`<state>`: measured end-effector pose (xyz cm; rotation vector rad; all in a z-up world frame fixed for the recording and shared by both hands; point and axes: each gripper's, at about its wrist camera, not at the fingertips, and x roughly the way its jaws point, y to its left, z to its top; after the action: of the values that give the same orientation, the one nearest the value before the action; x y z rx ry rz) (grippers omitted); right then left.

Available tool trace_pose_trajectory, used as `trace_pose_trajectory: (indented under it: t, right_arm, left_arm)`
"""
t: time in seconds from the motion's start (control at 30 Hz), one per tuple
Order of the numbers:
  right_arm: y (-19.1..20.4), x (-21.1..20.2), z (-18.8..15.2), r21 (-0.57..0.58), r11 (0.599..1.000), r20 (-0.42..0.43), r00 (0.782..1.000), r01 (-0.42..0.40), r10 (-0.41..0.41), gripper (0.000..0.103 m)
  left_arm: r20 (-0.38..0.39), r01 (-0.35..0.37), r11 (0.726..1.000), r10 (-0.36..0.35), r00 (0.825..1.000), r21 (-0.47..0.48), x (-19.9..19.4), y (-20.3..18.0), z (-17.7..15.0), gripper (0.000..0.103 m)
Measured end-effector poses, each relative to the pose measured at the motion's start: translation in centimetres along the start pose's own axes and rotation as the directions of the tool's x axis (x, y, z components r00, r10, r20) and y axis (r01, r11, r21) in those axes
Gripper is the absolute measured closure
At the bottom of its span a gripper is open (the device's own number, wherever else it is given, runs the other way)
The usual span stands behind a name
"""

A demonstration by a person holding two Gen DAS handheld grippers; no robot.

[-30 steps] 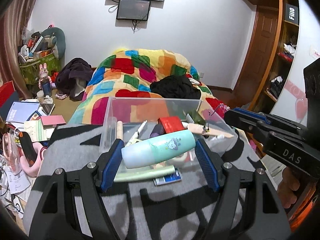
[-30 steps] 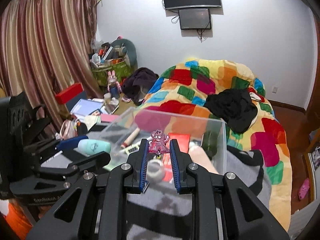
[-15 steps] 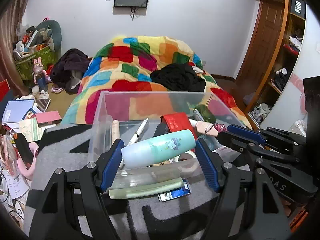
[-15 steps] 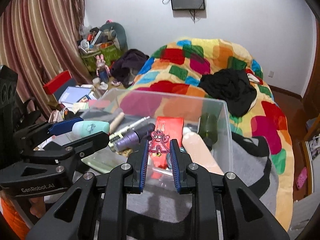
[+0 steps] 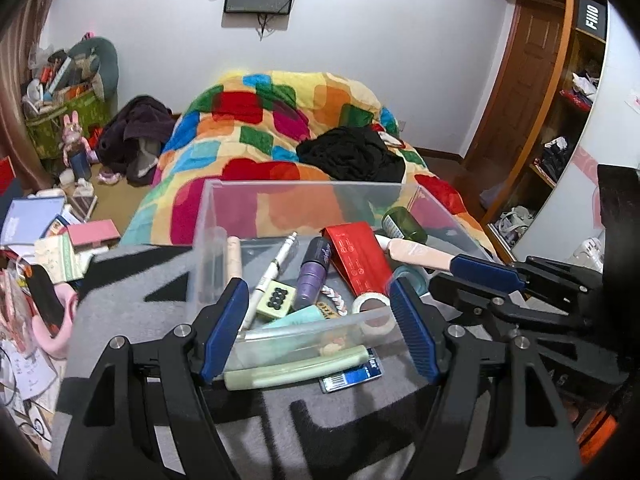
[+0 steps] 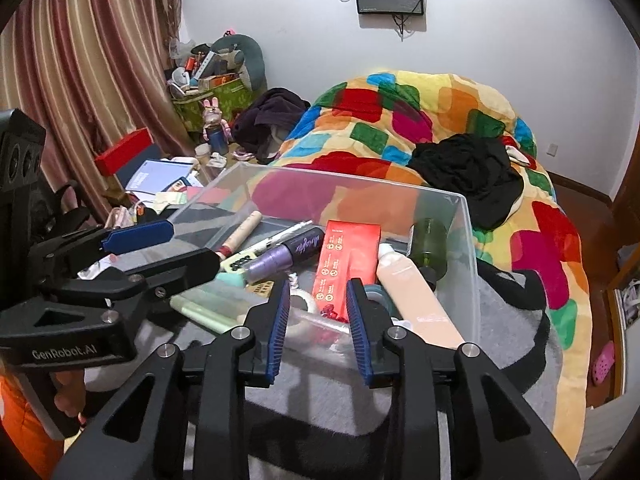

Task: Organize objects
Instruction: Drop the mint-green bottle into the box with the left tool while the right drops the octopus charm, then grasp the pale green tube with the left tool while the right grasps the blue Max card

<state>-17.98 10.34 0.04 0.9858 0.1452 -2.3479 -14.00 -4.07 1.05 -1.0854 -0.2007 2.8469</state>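
Two grippers, both at the near edge of the clear plastic bin (image 5: 208, 216), which sits on a grey and black blanket (image 5: 132, 280).

Left wrist view: my left gripper (image 5: 318, 328) is spread wide and holds nothing. Between its blue pads (image 5: 222, 326) I look down into the bin. Inside lie a mint bottle (image 5: 296, 316) against the near wall, a purple tube (image 5: 314, 272), a red box (image 5: 356, 258), a white pen (image 5: 276, 262), a pale tile with black dots (image 5: 276, 300), a tape roll (image 5: 372, 306), a dark green bottle (image 5: 402, 224) and a peach tube (image 5: 416, 254). Outside the near wall, on the blanket, lie a pale green tube (image 5: 296, 372) and a blue card (image 5: 352, 376). My right gripper (image 5: 486, 270) shows at right, over the bin's right side.

Right wrist view: my right gripper (image 6: 318, 320) is parted, nothing between the pads. Just past its tips, inside the bin (image 6: 466, 240), a small pink-red charm (image 6: 330, 314) lies on the floor beside the tape roll (image 6: 302, 304). The red box (image 6: 346, 264) and peach tube (image 6: 412, 300) lie ahead, the purple tube (image 6: 284, 258) to the left. My left gripper (image 6: 160, 252) reaches in from the left, spread, empty. A colourful quilt (image 6: 400, 120) fills the background.
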Motion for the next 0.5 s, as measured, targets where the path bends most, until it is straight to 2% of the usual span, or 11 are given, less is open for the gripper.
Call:
trace_pose_trajectory:
  t: [0.07,0.17,0.3,0.5]
  right_arm:
    - [0.1,-0.5,-0.1,-0.005,1.0,0.006,1.0,-0.013,0.013,0.075]
    - [0.5,-1.3,-0.5,-0.017,0.999,0.013,0.999,-0.036,0.036,0.067]
    - [1.5,-1.5,-1.4,-0.04,0.996,-0.001,0.996,-0.086,0.086,0.058]
    - [3.0,0.8,-3.0,-0.074,0.992,-0.072,0.993,-0.102,0.097,0.058]
  left_arm:
    - [0.009,-0.011,1.0,0.011,1.0,0.011,-0.6,0.2,-0.2,0.026]
    - [0.002,-0.024,1.0,0.024,1.0,0.015,-1.4,1.1,-0.8,0.023]
    - [-0.053,-0.023,1.0,0.024,0.998,0.005,-1.3,2.6,-2.5,0.022]
    - [-0.134,-0.056,0.998,0.057,0.989,0.009,0.0,4.1,-5.1,0.023]
